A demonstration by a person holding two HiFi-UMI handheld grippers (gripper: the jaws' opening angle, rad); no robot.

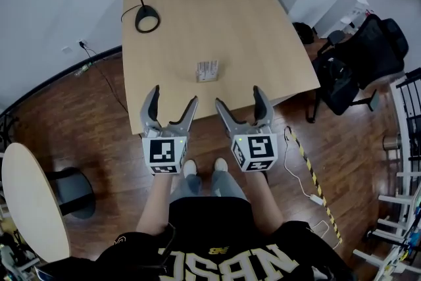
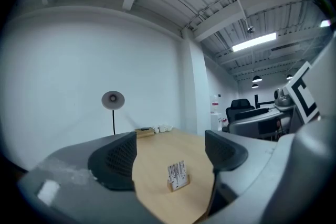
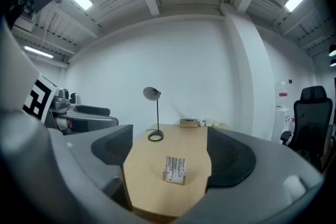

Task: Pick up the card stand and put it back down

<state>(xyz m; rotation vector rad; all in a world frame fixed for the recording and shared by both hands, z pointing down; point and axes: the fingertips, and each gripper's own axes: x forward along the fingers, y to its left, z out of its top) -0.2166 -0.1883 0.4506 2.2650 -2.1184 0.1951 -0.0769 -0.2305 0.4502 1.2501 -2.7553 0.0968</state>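
Short of the card stand, both grippers' jaws gape, empty.

We see a pale wooden table, a black lamp, and white, dark-striped cards in the card stand. Our grey left gripper and right gripper carry black-and-white square markers.

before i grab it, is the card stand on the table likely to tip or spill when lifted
The card stand looks like a small wooden base, so it is probably stiff and light. The cards stand upright in it and seem loose, so they may slide out if it tilts.
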